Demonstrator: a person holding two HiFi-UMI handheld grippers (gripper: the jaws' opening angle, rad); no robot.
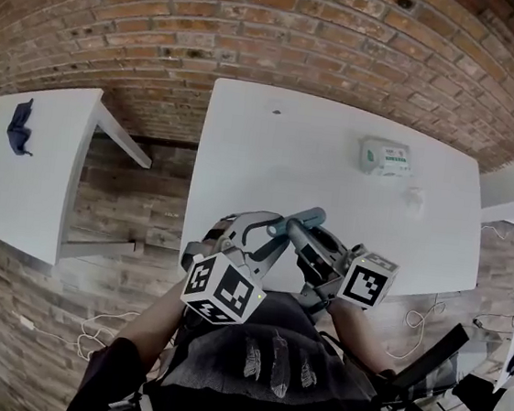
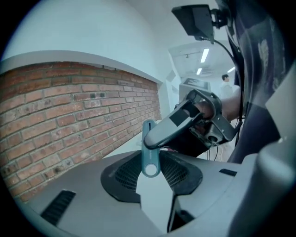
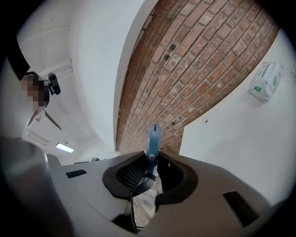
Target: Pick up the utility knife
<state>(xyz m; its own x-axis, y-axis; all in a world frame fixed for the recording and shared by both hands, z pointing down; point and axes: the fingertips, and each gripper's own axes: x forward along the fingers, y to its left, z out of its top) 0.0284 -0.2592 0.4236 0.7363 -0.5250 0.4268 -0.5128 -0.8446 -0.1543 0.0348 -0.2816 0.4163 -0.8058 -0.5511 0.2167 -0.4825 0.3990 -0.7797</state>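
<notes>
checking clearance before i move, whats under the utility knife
The utility knife sits between the jaws of the left gripper and right gripper, raised off the white table. Directly under it only the gripper bodies show; they cover the table edge below.

The left gripper and right gripper meet at a teal utility knife above the white table.

I can't read any words or numbers here. The white packet on the desk has green print, but it is too small to read.
</notes>
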